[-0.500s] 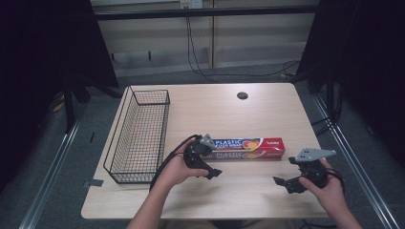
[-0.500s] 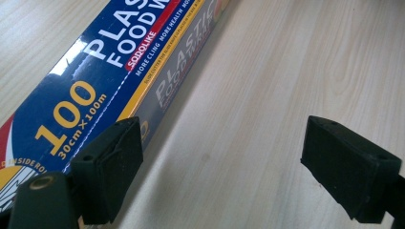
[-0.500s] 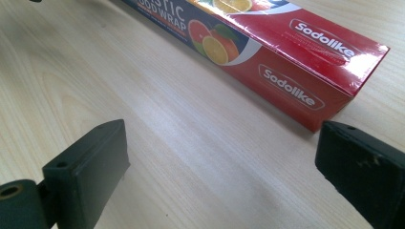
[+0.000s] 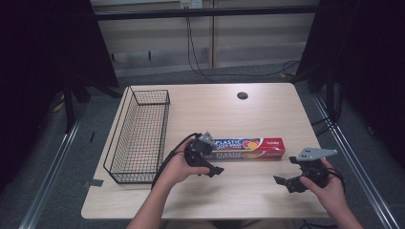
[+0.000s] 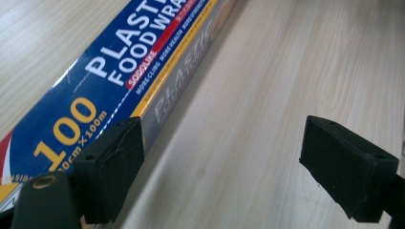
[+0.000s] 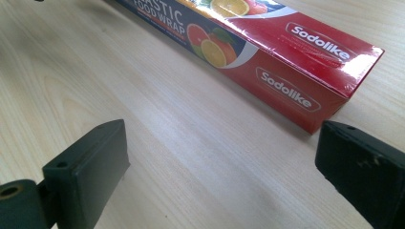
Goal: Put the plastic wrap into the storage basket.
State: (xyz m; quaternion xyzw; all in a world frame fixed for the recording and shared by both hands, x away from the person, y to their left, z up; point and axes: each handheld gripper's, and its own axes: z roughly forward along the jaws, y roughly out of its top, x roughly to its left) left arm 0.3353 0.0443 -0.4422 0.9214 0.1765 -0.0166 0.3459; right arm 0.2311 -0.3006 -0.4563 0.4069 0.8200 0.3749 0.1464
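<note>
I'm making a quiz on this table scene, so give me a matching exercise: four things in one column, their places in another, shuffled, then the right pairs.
Things:
1. wire basket
2. plastic wrap box
3. left gripper
4. right gripper

Places:
A. at the box's blue end
B. table's left side
C. near the box's red end, apart from it
D. lying flat mid-table

Pairs: 1-B, 2-D, 3-A, 4-C

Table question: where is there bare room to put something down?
The table is bare from the wire basket across to its right edge, beyond the plastic wrap box. Bare wood also lies between the left gripper and right gripper. It's crowded around the box's ends.
</note>
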